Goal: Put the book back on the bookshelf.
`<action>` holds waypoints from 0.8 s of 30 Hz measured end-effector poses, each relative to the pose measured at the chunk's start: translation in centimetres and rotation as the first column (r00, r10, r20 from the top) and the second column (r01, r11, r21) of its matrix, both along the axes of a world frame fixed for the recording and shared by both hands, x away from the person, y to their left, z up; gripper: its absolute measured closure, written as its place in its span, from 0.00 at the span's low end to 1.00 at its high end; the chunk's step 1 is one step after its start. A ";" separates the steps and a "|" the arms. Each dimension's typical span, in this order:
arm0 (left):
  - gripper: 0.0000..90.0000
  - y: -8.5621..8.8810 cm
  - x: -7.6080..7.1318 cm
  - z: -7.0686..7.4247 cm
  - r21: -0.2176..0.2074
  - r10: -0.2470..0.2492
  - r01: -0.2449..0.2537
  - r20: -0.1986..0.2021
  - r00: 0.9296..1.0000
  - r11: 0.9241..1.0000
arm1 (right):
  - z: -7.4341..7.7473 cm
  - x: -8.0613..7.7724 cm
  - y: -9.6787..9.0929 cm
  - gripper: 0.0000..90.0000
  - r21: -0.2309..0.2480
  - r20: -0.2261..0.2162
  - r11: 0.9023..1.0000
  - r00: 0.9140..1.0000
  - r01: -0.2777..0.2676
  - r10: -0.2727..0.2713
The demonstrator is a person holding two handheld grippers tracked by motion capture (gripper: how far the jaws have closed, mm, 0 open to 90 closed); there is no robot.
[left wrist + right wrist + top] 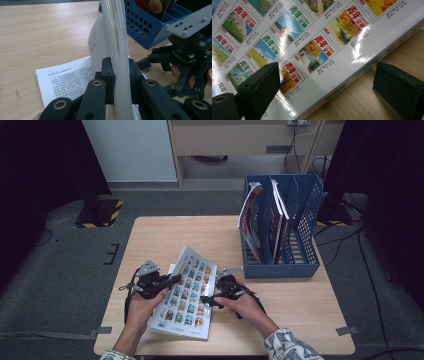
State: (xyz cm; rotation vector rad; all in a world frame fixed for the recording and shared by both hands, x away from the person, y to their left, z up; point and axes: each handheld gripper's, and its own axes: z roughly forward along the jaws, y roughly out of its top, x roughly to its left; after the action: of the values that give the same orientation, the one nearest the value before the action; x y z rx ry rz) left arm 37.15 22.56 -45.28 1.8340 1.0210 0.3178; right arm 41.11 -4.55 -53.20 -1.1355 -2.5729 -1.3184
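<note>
A thick magazine [187,292] with a back cover of many small coloured pictures lies at the table's front. Its left side is lifted. My left gripper [167,281] is shut on that open edge; in the left gripper view the jaws [119,68] clamp the white stack of pages [117,37], which stands upright. One printed page [65,80] lies flat on the wood below. My right gripper [207,299] stands open at the magazine's right edge. In the right gripper view one jaw hovers over the cover [312,37] and the other over bare wood, with the spine between them.
A blue three-slot file rack [300,227] stands at the table's back right with a few magazines [250,215] upright in it. It shows close behind the pages in the left gripper view [140,27]. Bare wooden table [165,235] stretches behind and to the left.
</note>
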 end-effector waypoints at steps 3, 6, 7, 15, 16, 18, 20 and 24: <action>0.89 -0.1 0.1 -0.1 0.019 -0.009 0.009 -0.011 1.000 1.000 | 0.0 0.0 0.0 0.09 -0.008 0.010 1.000 1.000 0.002 -0.002; 0.89 -0.2 0.2 -0.3 0.037 -0.012 0.013 -0.030 0.999 0.999 | 0.0 0.0 0.2 0.09 -0.016 0.019 1.000 1.000 0.001 -0.001; 0.89 -0.2 0.2 -0.4 0.034 -0.008 0.009 -0.032 0.999 0.999 | 0.0 0.0 0.3 0.09 -0.020 0.019 1.000 1.000 0.000 0.000; 0.88 -0.3 0.2 -0.2 0.048 0.003 -0.002 -0.040 0.999 0.999 | 0.0 0.1 0.6 0.10 -0.042 0.044 0.999 0.999 -0.011 0.013; 0.88 -0.3 0.4 -0.5 0.055 0.002 0.001 -0.053 0.999 0.998 | 0.0 0.1 0.6 0.11 -0.047 0.047 0.999 0.999 -0.010 0.012; 0.88 0.1 0.6 -0.9 0.059 0.003 0.001 -0.077 0.997 0.998 | 0.0 0.0 0.7 0.10 -0.054 0.058 0.998 0.998 -0.012 0.015; 0.87 0.5 0.9 -1.3 0.051 -0.003 0.008 -0.111 0.994 0.999 | -0.1 0.0 0.7 0.10 -0.053 0.061 0.999 0.998 -0.010 0.013; 0.84 1.0 1.6 -2.1 0.056 -0.010 0.019 -0.152 0.988 0.998 | -0.1 0.2 0.7 0.09 -0.055 0.064 0.998 0.998 -0.017 0.021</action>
State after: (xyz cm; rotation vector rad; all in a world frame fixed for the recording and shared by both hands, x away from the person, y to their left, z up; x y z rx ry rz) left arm 38.71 23.57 -47.38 1.9402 1.1120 0.2033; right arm 41.27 -3.81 -53.29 -1.0910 -2.6743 -1.3096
